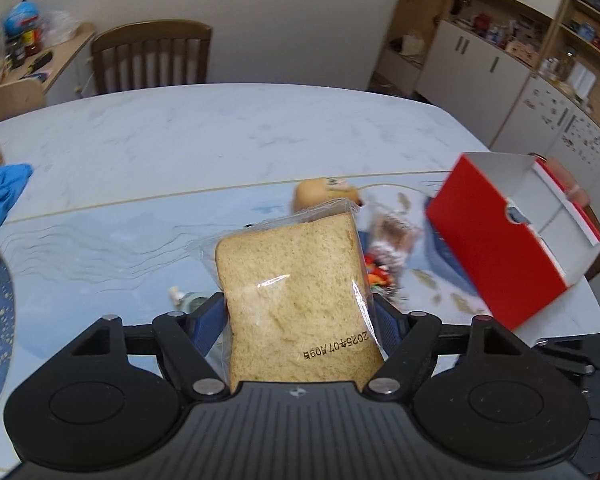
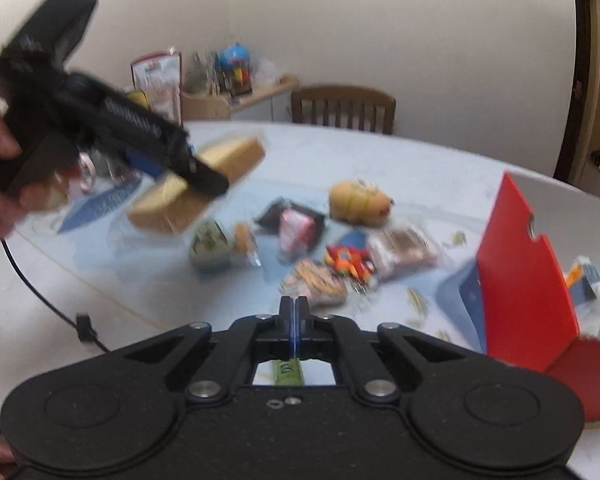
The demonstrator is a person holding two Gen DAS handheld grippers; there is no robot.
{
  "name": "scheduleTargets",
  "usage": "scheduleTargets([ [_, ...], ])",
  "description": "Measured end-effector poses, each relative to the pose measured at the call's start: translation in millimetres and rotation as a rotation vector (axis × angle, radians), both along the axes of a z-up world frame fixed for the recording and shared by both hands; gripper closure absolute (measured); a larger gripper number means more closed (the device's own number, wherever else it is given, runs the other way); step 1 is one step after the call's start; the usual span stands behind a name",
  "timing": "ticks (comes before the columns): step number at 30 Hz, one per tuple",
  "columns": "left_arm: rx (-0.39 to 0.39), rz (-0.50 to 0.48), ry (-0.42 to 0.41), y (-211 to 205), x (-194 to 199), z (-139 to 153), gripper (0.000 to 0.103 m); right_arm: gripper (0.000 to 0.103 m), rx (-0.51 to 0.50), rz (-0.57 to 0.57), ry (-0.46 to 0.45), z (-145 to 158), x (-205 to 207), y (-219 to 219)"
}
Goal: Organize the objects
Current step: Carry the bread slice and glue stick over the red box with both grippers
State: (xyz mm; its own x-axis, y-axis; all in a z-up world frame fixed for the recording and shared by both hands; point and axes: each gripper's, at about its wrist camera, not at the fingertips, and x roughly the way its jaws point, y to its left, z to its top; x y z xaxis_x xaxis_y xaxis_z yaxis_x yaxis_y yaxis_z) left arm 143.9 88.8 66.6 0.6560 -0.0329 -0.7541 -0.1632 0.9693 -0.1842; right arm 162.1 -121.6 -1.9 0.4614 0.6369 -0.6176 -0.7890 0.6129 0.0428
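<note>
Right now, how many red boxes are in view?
1. The red box is tilted over the table's right side, right of the bagged bread in the left tool. None hidden, apparently.

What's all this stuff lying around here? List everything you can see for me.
Wrapped slice of brown bread: one, tan in clear plastic, held above the table.
Red cardboard box: one, red outside, white inside, open, tilted at the table's right side.
Yellow plush toy: one, on the table beyond the snacks.
Small wrapped snack packets: several, mixed colours, scattered mid-table; blurred.
Blue cloth: one, table's left edge.
White marble-look table: one.
Brown wooden chair: one, behind the table.
Left gripper: black, jaws shut on the bread.
Right gripper: black, jaws shut, empty.
</note>
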Motion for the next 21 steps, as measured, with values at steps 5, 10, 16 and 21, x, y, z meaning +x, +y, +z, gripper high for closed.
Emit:
scheduleTargets([
  [5,0.000,-0.021,0.011,-9,5,-5,0.027,0.101,-0.040,0.023,0.033,-11,-2,-10],
  [10,0.004,-0.023,0.030,-10,7,-13,0.027,0.098,-0.096,0.034,0.081,-24,-4,-8],
  [16,0.009,-0.033,0.043,-11,6,-18,0.027,0.089,-0.097,0.044,0.068,-22,-9,-12],
  [21,0.003,-0.033,0.044,-7,5,-19,0.027,0.041,-0.051,0.032,0.032,-12,-8,-18],
])
